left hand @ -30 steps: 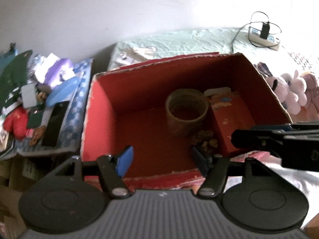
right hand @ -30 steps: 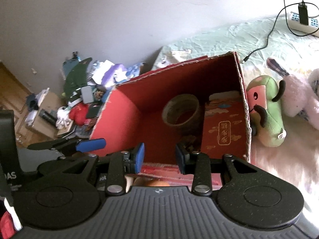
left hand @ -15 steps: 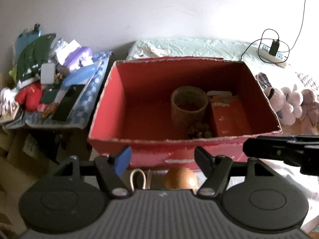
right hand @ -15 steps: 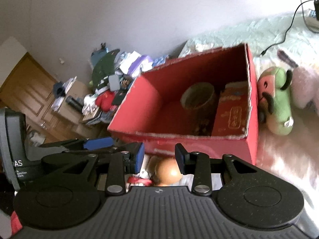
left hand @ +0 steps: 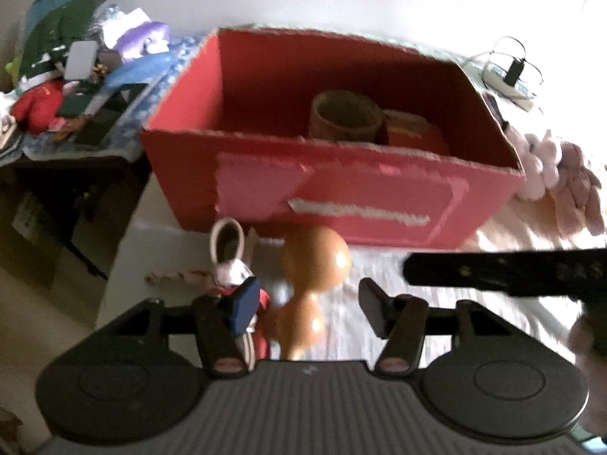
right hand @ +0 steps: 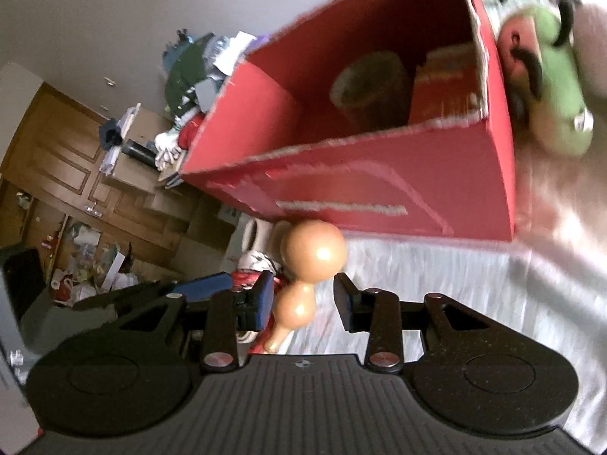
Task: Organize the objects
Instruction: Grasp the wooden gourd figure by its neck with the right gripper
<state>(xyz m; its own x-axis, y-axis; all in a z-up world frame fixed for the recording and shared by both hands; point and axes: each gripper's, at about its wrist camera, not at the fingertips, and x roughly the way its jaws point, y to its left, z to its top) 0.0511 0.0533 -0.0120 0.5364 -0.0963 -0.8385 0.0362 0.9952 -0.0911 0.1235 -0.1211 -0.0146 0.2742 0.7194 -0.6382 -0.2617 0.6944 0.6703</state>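
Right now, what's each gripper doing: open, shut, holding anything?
Left gripper: jaws closing, open around the orange gourd, no grip.
Right gripper: open, gourd's neck between its jaws, not gripped.

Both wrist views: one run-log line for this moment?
left gripper: closing, nothing gripped | right gripper: open around gourd | rabbit toy beside gourd | red box: holds cylinder

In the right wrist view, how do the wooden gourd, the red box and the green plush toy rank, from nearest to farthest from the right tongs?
1. Wooden gourd: between the right tongs, untouched.
2. Red box: behind the gourd, centre.
3. Green plush toy: far upper right, beside the box.
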